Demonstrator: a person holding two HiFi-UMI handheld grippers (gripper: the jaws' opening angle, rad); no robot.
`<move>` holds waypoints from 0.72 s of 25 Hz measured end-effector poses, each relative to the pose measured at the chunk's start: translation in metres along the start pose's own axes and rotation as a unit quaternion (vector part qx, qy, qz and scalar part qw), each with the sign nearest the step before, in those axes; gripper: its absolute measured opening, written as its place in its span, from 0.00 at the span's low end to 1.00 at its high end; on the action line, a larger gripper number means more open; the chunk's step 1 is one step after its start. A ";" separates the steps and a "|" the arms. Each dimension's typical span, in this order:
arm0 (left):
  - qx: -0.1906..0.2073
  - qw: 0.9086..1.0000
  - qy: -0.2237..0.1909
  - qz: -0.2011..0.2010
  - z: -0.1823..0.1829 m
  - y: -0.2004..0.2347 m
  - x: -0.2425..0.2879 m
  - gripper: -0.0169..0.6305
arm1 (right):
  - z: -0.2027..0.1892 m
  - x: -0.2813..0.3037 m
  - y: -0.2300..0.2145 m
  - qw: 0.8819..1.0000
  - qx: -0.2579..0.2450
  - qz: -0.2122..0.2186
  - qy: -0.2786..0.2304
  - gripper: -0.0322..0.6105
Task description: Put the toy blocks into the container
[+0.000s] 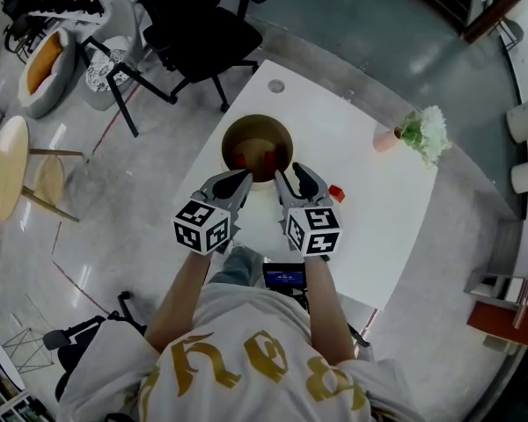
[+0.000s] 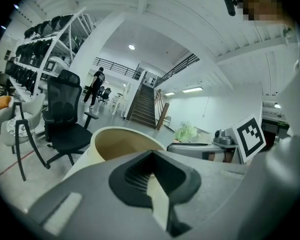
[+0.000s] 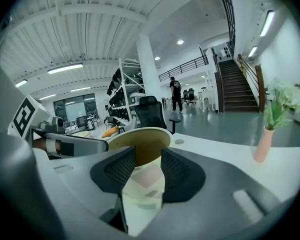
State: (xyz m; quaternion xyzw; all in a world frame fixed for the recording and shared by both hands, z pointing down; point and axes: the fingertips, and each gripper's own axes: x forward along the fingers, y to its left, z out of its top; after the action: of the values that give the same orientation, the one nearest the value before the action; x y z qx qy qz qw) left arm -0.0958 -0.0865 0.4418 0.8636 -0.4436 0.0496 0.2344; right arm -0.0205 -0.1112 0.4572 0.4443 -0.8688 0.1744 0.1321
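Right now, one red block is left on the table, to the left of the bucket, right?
No. The one red block left on the table lies to the right of the bucket, as the head view shows.

Bright, even indoor light, pouring down from ceiling strip lights and round downlights. The white table is close to blown out, the glossy floor shows sheen, the container is shadowed inside. Shadows soft. Gripper views bulge fisheye, corners black, nearest foreground blurred; head view curves at its edges too.
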 end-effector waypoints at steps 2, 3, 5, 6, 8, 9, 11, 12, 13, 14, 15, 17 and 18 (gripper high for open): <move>0.002 1.000 0.002 -0.004 -0.001 -0.003 0.003 0.03 | -0.001 -0.004 -0.004 1.000 0.002 -0.006 0.000 0.32; 0.002 1.000 0.004 -0.006 -0.002 -0.005 0.003 0.03 | -0.001 -0.006 -0.006 1.000 0.003 -0.009 0.000 0.32; 0.005 1.000 0.007 -0.009 -0.004 -0.007 0.004 0.03 | -0.003 -0.011 -0.009 1.000 0.006 -0.015 0.000 0.32; 0.007 1.000 0.008 -0.011 -0.005 -0.009 0.004 0.03 | -0.004 -0.013 -0.010 1.000 0.008 -0.018 -0.001 0.32; 0.009 1.000 0.010 -0.017 -0.005 -0.015 0.006 0.03 | -0.007 -0.018 -0.014 1.000 0.013 -0.023 0.000 0.32; 0.010 1.000 0.011 -0.021 -0.006 -0.019 0.008 0.03 | -0.009 -0.022 -0.017 1.000 0.015 -0.027 0.000 0.32; 0.013 0.999 0.015 -0.031 -0.009 -0.028 0.011 0.03 | -0.012 -0.030 -0.023 0.999 0.021 -0.036 0.001 0.32; 0.014 0.999 0.017 -0.036 -0.010 -0.032 0.012 0.03 | -0.014 -0.034 -0.025 0.999 0.024 -0.041 0.001 0.32; 0.015 0.999 0.019 -0.040 -0.012 -0.036 0.014 0.03 | -0.017 -0.038 -0.028 0.999 0.026 -0.046 0.001 0.32; 0.016 0.999 0.021 -0.045 -0.014 -0.040 0.015 0.03 | -0.019 -0.043 -0.031 0.998 0.028 -0.051 0.002 0.32; 0.017 0.998 0.023 -0.050 -0.016 -0.045 0.017 0.03 | -0.021 -0.048 -0.035 0.998 0.030 -0.057 0.002 0.32; 0.020 0.998 0.029 -0.060 -0.021 -0.054 0.020 0.03 | -0.027 -0.058 -0.042 0.997 0.035 -0.069 0.003 0.32; 0.021 0.997 0.033 -0.065 -0.023 -0.058 0.022 0.03 | -0.029 -0.063 -0.045 0.996 0.038 -0.075 0.003 0.32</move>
State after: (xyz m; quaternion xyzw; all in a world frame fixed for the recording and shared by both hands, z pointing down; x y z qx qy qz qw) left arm -0.0339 -0.0637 0.4478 0.8932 -0.3777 0.0721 0.2331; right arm 0.0547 -0.0779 0.4681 0.5124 -0.8253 0.1984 0.1301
